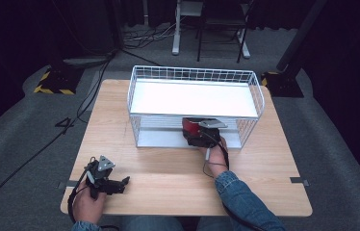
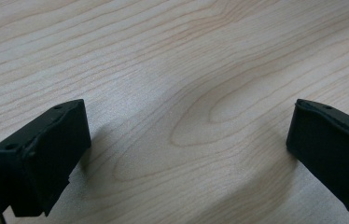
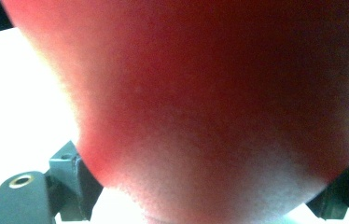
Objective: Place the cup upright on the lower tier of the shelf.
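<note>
right gripper (image 1: 195,129) at the lower tier of the wire rack (image 1: 139,79), jaws closed around a red object (image 1: 191,125); left gripper (image 1: 124,182) low over the table (image 1: 168,168), jaws wide apart, empty

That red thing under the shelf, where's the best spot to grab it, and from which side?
Probably across its two flanks, coming in from the open front of the white wire rack. The shelf above blocks any approach from the top. The right gripper appears to be straddling the red object that way, jaws either side.
</note>
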`<state>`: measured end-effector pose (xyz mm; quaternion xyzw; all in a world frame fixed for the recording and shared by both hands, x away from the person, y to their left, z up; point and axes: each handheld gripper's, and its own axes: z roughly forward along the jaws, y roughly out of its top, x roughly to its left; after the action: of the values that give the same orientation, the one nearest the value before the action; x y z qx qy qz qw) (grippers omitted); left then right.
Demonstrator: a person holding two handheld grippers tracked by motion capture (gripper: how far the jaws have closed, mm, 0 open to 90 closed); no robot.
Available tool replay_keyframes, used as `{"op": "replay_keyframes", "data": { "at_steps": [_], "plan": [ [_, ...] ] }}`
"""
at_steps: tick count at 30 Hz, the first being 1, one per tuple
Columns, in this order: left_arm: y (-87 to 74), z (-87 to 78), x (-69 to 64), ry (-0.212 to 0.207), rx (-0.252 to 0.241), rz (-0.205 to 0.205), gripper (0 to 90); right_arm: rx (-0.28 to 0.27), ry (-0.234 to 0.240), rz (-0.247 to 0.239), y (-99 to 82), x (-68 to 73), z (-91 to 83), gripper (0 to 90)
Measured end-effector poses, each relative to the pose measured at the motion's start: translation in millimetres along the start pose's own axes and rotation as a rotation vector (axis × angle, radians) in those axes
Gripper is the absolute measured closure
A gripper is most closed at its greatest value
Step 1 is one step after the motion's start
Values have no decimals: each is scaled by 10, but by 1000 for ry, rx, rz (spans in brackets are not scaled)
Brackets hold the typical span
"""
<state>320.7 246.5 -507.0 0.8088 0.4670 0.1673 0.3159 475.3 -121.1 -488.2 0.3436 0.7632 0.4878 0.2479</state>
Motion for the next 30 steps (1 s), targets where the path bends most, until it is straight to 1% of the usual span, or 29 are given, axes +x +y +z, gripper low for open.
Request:
{"op": "replay_keyframes", "data": {
  "at_steps": [3, 5, 6, 7, 8, 11, 12, 13, 14, 16, 17, 18, 19, 20, 24, 30],
  "plan": [
    [0, 0, 0, 0, 0, 0, 0, -6, -1, -3, -6, -2, 4, 161],
    [0, 0, 0, 0, 0, 0, 0, -15, 2, 16, -19, 6, -3, 154],
    [0, 0, 0, 0, 0, 0, 0, -18, 16, 8, -26, -4, -12, 152],
    [0, 0, 0, 0, 0, 0, 0, -18, 16, 8, -26, -4, -12, 152],
    [0, 0, 0, 0, 0, 0, 0, -18, 35, 12, -28, -19, -26, 156],
    [0, 0, 0, 0, 0, 0, 0, -10, 33, 1, -13, -21, -40, 153],
    [0, 0, 0, 0, 0, 0, 0, -12, 28, -6, -4, -18, -46, 141],
    [0, 0, 0, 0, 0, 0, 0, -11, 35, -11, 9, -13, -51, 100],
    [0, 0, 0, 0, 0, 0, 0, -11, 35, -11, 9, -13, -51, 100],
    [0, 0, 0, 0, 0, 0, 0, -8, 59, -27, 11, -16, -67, 68],
    [0, 0, 0, 0, 0, 0, 0, -8, 59, -27, 11, -16, -67, 68],
    [0, 0, 0, 0, 0, 0, 0, -14, 62, -35, 0, -20, -90, 38],
    [0, 0, 0, 0, 0, 0, 0, -14, 62, -35, 0, -20, -90, 38],
    [0, 0, 0, 0, 0, 0, 0, -30, 74, -33, -5, -28, -121, 3],
    [0, 0, 0, 0, 0, 0, 0, -52, 73, -4, -2, -56, -189, 0],
    [0, 0, 0, 0, 0, 0, 0, -67, 64, 3, -7, -103, -287, 0]
  ]
}}
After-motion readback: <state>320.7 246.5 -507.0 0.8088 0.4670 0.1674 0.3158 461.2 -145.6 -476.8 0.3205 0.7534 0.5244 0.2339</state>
